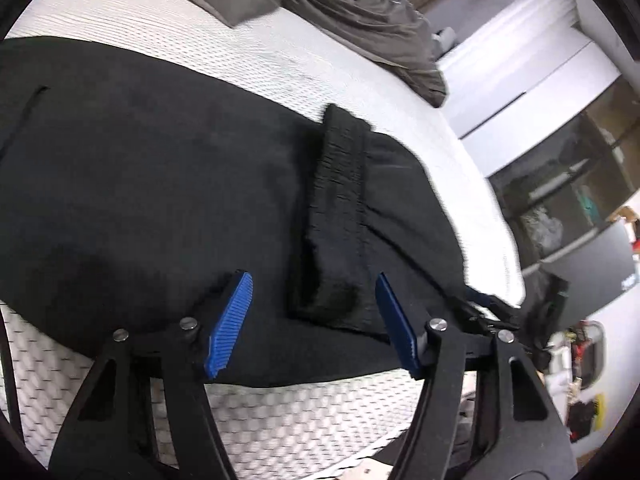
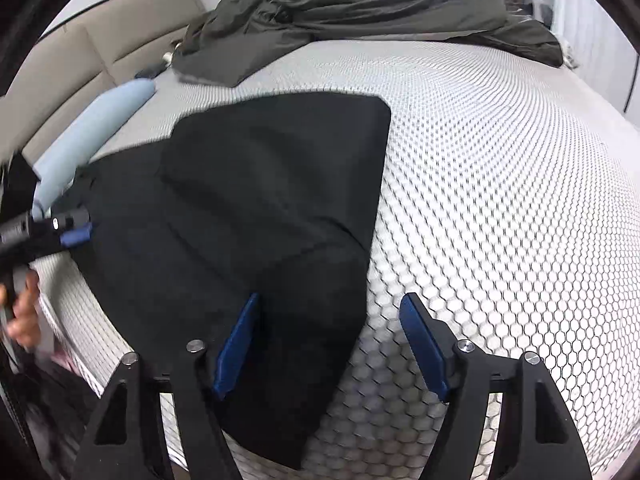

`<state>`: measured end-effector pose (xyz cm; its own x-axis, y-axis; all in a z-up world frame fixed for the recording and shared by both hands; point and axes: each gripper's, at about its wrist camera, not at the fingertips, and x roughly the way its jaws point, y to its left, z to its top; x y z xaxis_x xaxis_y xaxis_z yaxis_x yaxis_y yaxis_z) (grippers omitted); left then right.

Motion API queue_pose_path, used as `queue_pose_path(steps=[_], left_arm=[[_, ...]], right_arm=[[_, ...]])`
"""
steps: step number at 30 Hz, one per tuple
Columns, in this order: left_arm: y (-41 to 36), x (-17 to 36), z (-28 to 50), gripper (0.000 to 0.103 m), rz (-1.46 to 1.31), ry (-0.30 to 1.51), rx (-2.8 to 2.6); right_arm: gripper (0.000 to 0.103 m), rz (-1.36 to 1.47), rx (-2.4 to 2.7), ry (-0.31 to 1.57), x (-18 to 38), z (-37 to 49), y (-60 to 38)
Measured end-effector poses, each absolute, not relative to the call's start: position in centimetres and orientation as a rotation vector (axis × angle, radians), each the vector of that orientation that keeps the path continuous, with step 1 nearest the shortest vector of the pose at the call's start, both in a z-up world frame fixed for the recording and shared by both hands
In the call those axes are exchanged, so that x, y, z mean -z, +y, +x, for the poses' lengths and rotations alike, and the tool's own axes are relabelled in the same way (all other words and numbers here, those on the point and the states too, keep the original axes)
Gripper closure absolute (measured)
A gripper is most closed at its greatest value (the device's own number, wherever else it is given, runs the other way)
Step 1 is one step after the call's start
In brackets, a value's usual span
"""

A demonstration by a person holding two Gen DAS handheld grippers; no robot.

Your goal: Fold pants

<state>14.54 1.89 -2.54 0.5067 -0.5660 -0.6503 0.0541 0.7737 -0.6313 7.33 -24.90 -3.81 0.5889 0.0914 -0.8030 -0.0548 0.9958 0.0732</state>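
Both grippers spread wide, nothing held. Left gripper (image 1: 314, 322) hangs over the ribbed waistband (image 1: 340, 216), which lies folded onto the black pants (image 1: 140, 180); right gripper (image 2: 330, 342) straddles the pants' near right edge. Pants (image 2: 248, 216) lie flat on the honeycomb mattress (image 2: 500, 200), partly folded by the look of it. Fabric reads soft, limp, light; likely to sag, so pinch at the thick waistband or a doubled edge. Left hand (image 2: 24, 312) seen at the right view's far left, angled low. Grey duvet (image 2: 360, 4) bunched well behind.
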Motion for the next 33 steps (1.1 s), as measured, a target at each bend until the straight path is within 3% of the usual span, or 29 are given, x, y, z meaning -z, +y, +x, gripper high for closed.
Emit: queue_pose_path(steps=[9,10,14,17,27,33], left_arm=[[0.7,6.1,20.3,0.042,-0.797,1.176,0.537],[0.4,6.0,20.8,0.046,-0.774,1.185,0.526],[-0.2,6.1,22.1,0.079,-0.706,1.181,0.452],[0.7,5.8,21.2,0.092,-0.752,1.108,0.470],[5.1,-1.4,14.8,0.095,-0.608,0.804,0.394],[8.8,3.8,15.7,0.085,-0.617,0.992,0.239]], right_arm=[[0.029,0.174,-0.138,0.922,3.4,6.3,-26.6],[0.029,0.194,-0.143,0.923,3.4,6.5,-26.6],[0.028,0.186,-0.142,0.926,3.4,7.4,-26.2],[0.023,0.174,-0.127,0.934,3.7,7.9,-25.9],[0.021,0.159,-0.146,0.924,3.9,11.5,-22.7],[0.021,0.157,-0.134,0.933,4.0,13.2,-21.6]])
